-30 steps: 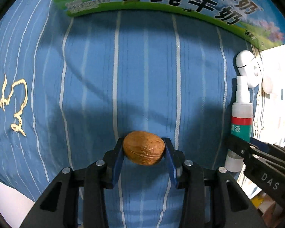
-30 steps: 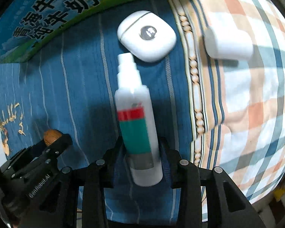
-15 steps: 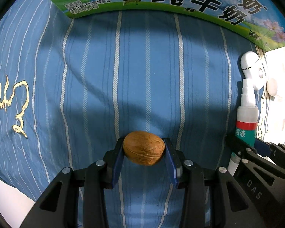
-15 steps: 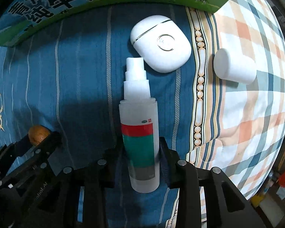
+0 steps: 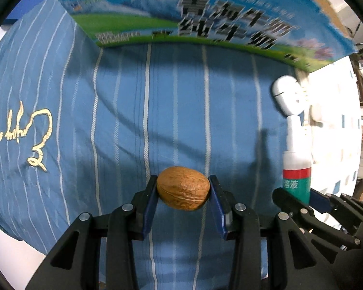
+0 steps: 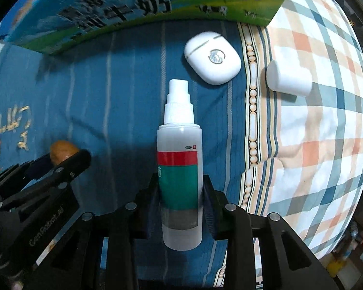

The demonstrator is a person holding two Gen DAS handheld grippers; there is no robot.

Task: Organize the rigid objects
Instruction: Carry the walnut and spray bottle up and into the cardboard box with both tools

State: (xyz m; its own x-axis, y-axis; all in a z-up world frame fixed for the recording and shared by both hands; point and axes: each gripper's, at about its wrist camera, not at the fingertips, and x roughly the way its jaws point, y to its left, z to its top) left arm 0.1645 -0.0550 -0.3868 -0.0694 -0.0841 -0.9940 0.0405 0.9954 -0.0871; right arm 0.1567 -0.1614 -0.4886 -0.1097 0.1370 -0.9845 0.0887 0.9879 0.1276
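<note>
Here the left tool (image 5: 183, 188) pinches a walnut (image 5: 183, 188) across its ends above the striped bed (image 5: 176, 111); hard, round, likely to roll; the right tool (image 6: 180, 193) clamps a light, slick spray bottle (image 6: 179, 169) low on its body.

A brown oval walnut (image 5: 183, 188) is held between the fingers of the left tool (image 5: 183, 193), above the blue striped bedcover (image 5: 123, 125). To its right, a white plastic spray bottle (image 6: 180, 169) is gripped by the right tool (image 6: 180, 201). Beyond the bottle's nozzle a white rounded earbud case (image 6: 211, 58) is laid; to its right, a white cylindrical cap (image 6: 288, 78) is laid on the checked quilt (image 6: 326, 133). Behind everything, a printed cardboard milk carton (image 5: 205, 19) is set.
</note>
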